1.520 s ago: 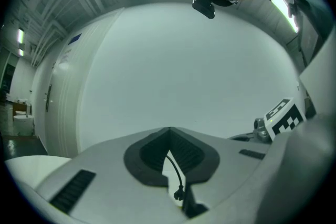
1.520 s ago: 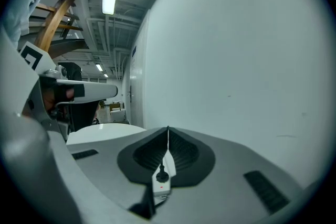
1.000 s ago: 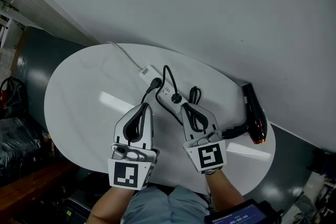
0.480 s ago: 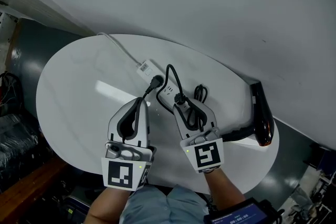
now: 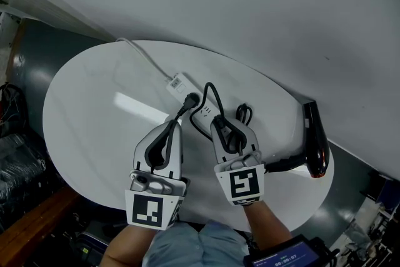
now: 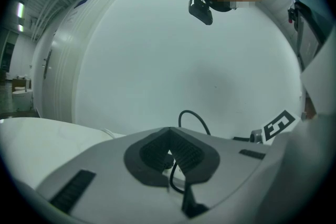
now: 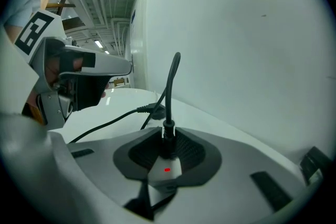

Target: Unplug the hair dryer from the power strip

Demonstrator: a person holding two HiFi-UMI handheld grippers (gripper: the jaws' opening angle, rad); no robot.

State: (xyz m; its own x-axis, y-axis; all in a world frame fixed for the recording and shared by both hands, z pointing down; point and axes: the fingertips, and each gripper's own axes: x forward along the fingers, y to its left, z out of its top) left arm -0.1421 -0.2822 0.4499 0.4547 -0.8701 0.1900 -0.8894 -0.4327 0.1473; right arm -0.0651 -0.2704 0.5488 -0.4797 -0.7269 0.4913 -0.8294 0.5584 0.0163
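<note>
One power strip [image 5: 200, 112] mid-table [image 5: 94, 109]. Two black plugs: near plug [image 7: 168, 131] upright in strip, pinched by right gripper [image 5: 220, 128]; far plug [image 5: 189, 99] beside strip's far end. Left gripper [image 5: 174, 126] just left, jaw tips pressed together. One hair dryer [image 5: 315, 137] at table's right edge.

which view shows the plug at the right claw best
The right gripper view: the plug stands close up between the pads of the right claw, rising from the power strip with its red light. The head view shows it small and dark at the claw's tip. The left gripper view shows only a loop of cord.
</note>
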